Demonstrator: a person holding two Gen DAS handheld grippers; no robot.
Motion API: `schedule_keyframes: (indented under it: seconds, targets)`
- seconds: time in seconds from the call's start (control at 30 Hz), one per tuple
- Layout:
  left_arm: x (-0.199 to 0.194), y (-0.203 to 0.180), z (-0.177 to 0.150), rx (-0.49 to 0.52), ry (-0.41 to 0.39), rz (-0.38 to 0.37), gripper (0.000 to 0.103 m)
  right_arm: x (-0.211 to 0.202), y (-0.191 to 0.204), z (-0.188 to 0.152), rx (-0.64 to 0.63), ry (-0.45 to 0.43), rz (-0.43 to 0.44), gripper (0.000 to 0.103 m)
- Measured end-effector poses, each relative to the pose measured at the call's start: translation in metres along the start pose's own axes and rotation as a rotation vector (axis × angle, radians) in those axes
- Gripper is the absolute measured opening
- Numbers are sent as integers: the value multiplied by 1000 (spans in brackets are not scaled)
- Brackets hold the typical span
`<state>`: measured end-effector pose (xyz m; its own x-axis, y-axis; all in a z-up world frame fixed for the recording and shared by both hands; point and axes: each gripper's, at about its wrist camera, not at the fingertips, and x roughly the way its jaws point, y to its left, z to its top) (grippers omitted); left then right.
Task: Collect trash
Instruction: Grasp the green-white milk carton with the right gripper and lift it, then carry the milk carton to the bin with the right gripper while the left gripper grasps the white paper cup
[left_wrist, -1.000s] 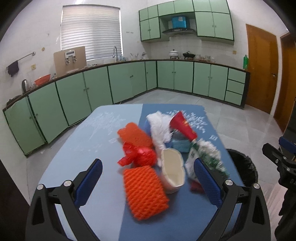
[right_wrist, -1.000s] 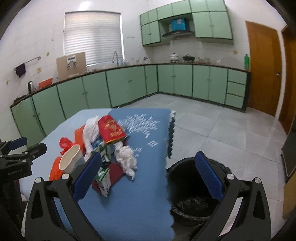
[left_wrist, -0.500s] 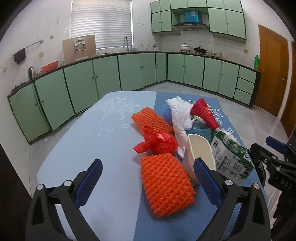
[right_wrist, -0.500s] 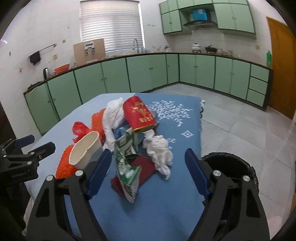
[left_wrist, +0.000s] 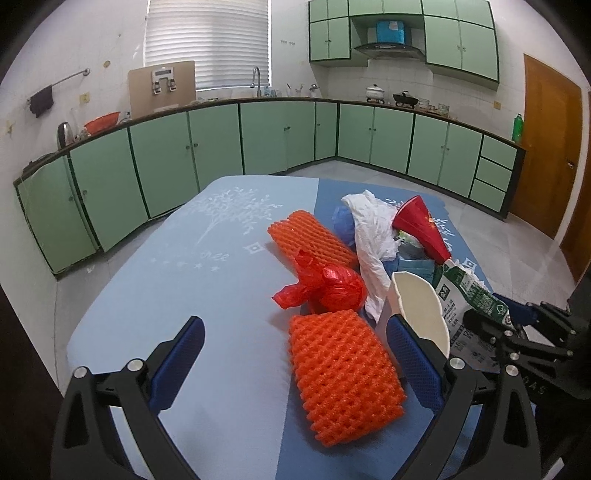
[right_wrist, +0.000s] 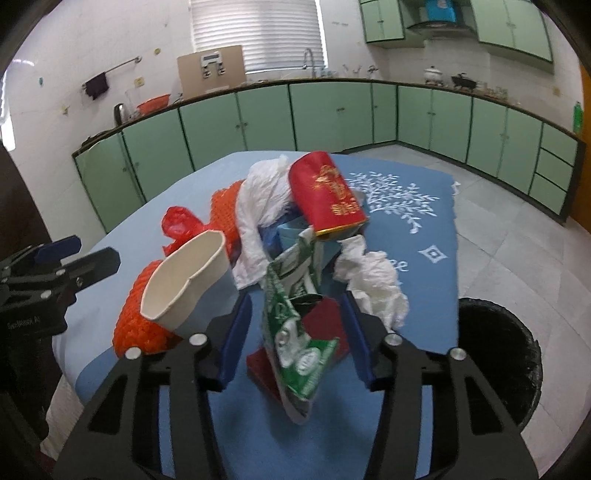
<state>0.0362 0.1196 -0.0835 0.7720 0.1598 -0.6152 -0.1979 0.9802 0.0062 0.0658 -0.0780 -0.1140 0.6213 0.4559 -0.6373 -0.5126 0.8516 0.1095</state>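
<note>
Right tongs (right_wrist: 295, 332) have swung from over the bin onto the trash pile, and their jaws, wide a second ago, are closing with the crushed green carton (right_wrist: 293, 332) between them; pads not yet pressing it, small gaps on both sides. Left tongs (left_wrist: 295, 365) have dropped slightly closer to the pile, jaws spread wide, nothing pinched; near orange foam net (left_wrist: 341, 376) lies between them on the bench (left_wrist: 184, 295). White paper cup (right_wrist: 188, 280) on its side just left of the right tongs, leaning on the orange net. Red plastic bag (left_wrist: 325, 288) beyond the near net, second orange net (left_wrist: 310, 238) farther. White plastic bag (left_wrist: 373, 236), red paper cup (right_wrist: 327, 194) tilted on top of the pile, crumpled tissue (right_wrist: 373, 280) right of the carton. Dark red flat packet (right_wrist: 325, 325) under the carton. Black bin (right_wrist: 495, 362) on the floor right of the bench, touching nothing held.
</note>
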Motion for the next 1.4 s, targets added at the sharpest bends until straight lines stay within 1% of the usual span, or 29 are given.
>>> schedule_keyframes:
  seconds: [0.03,0.1,0.2,0.37,0.47,0.6,0.8,0.93,1.23,1.4]
  targets:
    - [1,0,0,-2,2,-1,97,2,1,0,-6,11,8,44]
    - [2,1,0,-4,5,-4,97,7,1,-2,-13,35,34,35]
    - [2,0,0,-6,7,-15,97,7,0,-2,-13,43,69,29]
    - [0,-8,1,5,5,-41,97,1,-1,-3,-17,33,94,29]
    - [-1,-12,1,14,1,-46,97,-5,-1,-1,-24,11,124,28]
    - [-3,-14,2,9,-4,-43,97,-12,0,4,-41,-14,138,28]
    - [-7,-14,5,8,-14,-38,97,-27,-7,8,-10,-49,138,28]
    - [-9,-20,4,15,-18,-55,97,-38,-13,9,-2,-68,109,28]
    - [-7,-51,2,63,-15,-119,97,-62,-36,2,51,-97,58,28]
    - [7,-65,-1,84,9,-112,97,-65,-49,-4,70,-98,23,28]
